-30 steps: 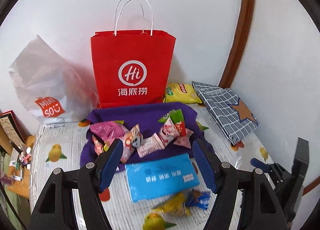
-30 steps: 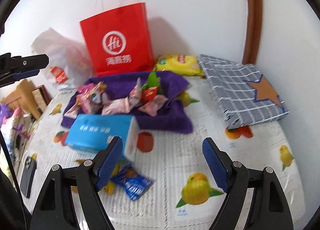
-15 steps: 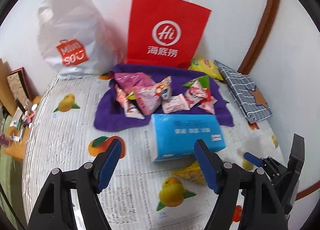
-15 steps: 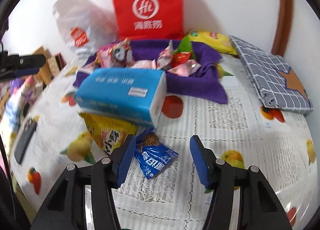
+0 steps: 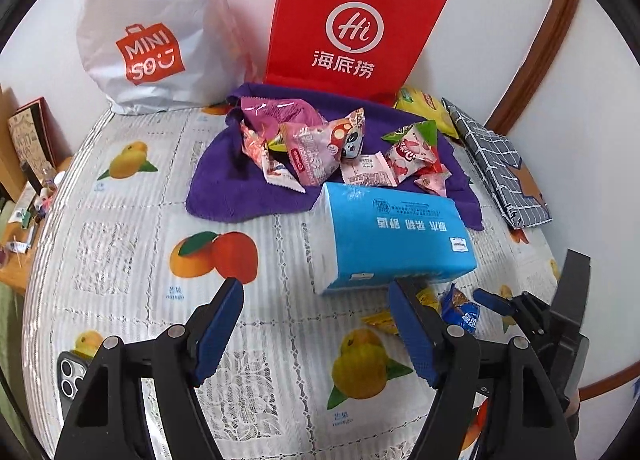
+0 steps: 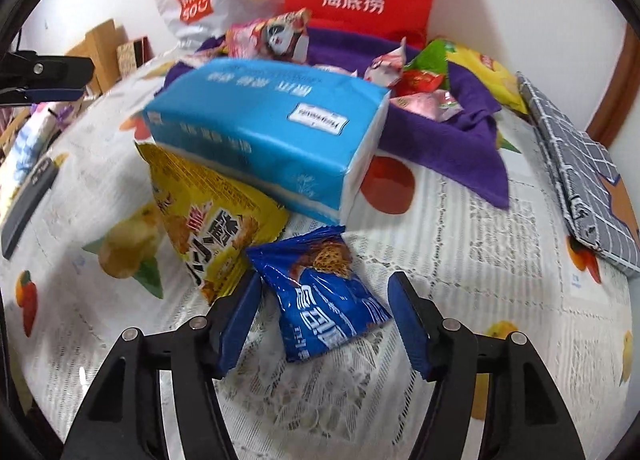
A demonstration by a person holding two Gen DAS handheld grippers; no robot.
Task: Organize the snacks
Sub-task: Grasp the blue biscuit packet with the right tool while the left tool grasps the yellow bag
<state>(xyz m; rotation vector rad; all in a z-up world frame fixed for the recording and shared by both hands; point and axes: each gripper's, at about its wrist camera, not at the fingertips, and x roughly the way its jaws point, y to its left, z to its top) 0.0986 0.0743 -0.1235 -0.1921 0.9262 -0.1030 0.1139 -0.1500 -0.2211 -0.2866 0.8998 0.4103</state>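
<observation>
1. At the far left of the left wrist view, a dark smartphone (image 5: 70, 374) lay on the desk covered with a fruit-printed lace cloth (image 5: 132, 244), close to the edge.
2. The left claw (image 5: 316, 326) hovered wide open above that cloth, holding nothing, its blue-padded fingers (image 5: 218, 324) spread over a printed mango.
3. Behind, against the white wall, a white plastic shopping bag with an orange logo (image 5: 154, 35) stood beside an upright red paper carrier bag with white rope handles (image 5: 352, 27).
4. In front of the red bag, a crumpled purple towel (image 5: 236, 187) carried a heap of small pink and red snack packets (image 5: 320, 147).
5. A blue plastic-wrapped tissue pack (image 6: 272, 131) touched the towel's near edge and rested on top of a yellow crinkled snack bag (image 6: 208, 232), which stuck out from under it.
6. A small blue foil snack packet (image 6: 320, 292) lay on the cloth just beside the yellow one, in front of the tissue pack.
7. The right claw (image 6: 322, 320) stood open on either side of that blue packet, the pads apart from it, gripping nothing.
8. A yellow chip bag (image 6: 484, 71) lay behind the towel by the wall.
9. At the right, a folded grey checked fabric piece with an orange star (image 6: 588, 179) rested on the desk.
</observation>
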